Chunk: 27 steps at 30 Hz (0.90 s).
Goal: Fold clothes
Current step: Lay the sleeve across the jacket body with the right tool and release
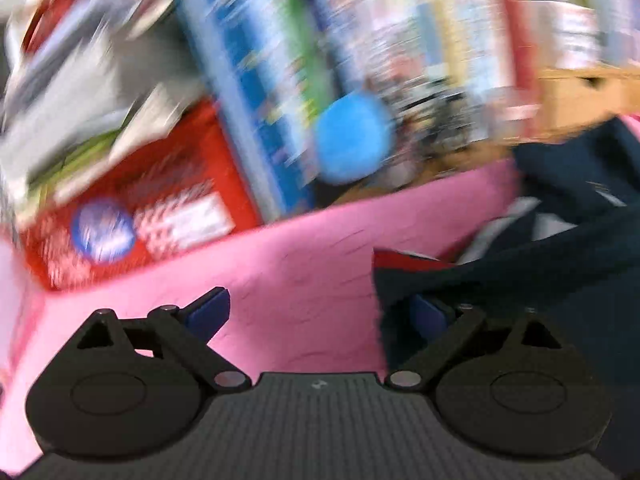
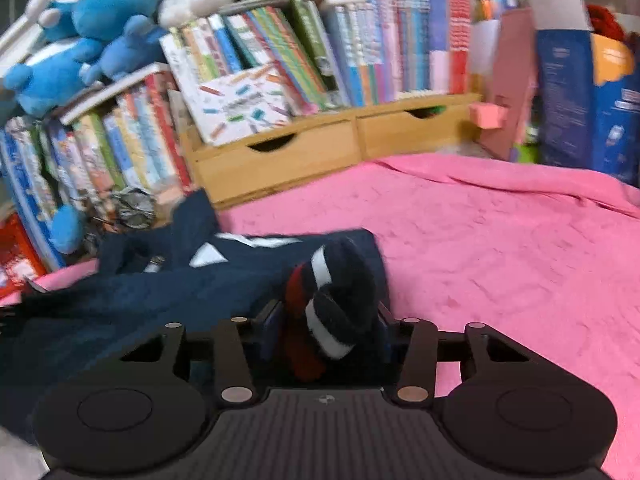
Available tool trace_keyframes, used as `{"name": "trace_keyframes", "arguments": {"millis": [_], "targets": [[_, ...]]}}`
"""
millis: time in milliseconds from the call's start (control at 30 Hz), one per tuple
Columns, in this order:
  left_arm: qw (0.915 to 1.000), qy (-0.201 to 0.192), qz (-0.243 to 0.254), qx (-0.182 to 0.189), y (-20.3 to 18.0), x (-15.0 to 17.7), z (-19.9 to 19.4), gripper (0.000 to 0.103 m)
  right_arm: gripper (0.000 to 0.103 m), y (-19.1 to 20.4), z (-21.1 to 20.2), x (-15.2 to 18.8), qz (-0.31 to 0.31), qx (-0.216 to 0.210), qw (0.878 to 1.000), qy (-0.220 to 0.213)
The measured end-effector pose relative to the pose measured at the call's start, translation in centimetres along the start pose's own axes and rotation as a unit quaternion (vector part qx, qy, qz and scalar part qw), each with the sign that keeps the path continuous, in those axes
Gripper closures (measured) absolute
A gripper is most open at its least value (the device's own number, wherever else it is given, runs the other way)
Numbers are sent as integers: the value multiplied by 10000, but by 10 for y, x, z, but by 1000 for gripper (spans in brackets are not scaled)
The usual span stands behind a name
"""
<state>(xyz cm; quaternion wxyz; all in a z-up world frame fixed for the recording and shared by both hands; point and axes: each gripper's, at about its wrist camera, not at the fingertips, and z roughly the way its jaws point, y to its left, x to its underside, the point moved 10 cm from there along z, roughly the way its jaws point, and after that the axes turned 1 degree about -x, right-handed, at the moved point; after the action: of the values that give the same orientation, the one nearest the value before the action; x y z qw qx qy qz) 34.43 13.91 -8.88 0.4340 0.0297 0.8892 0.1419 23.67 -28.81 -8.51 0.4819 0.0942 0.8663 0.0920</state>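
A navy garment (image 2: 180,292) with white stripes lies crumpled on a pink blanket (image 2: 500,260). Its bunched cuff (image 2: 336,300), banded navy, white and red, fills the gap between the fingers of my right gripper (image 2: 328,328), which is shut on it. The left wrist view is blurred. There the same navy garment (image 1: 540,280) lies at the right on the pink blanket (image 1: 300,248). My left gripper (image 1: 320,312) stands wide open over the blanket. Its right fingertip (image 1: 430,314) is tucked under the garment's edge, and nothing lies between the pads.
Rows of books and a wooden drawer unit (image 2: 280,160) line the far edge of the blanket. Blue plush toys (image 2: 80,40) sit on the books at the upper left. A red box (image 1: 132,208) and a blue round toy (image 1: 352,136) stand close ahead of the left gripper. A blue carton (image 2: 568,92) is at the right.
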Motion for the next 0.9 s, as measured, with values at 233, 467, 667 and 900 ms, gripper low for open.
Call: {"name": "trace_keyframes", "arguments": {"millis": [233, 467, 667, 900], "targets": [[9998, 104, -144, 62, 21, 13, -6, 9, 54, 17, 30, 0, -355, -105, 9987, 354], [9918, -815, -654, 733, 38, -4, -82, 9, 42, -10, -14, -11, -696, 870, 9937, -79], [9867, -663, 64, 1486, -35, 16, -113, 6, 42, 102, -29, -16, -1026, -767, 9917, -137], [9814, 148, 35, 1914, -54, 80, -101, 4, 40, 143, -6, 42, -2441, -691, 9651, 647]]}}
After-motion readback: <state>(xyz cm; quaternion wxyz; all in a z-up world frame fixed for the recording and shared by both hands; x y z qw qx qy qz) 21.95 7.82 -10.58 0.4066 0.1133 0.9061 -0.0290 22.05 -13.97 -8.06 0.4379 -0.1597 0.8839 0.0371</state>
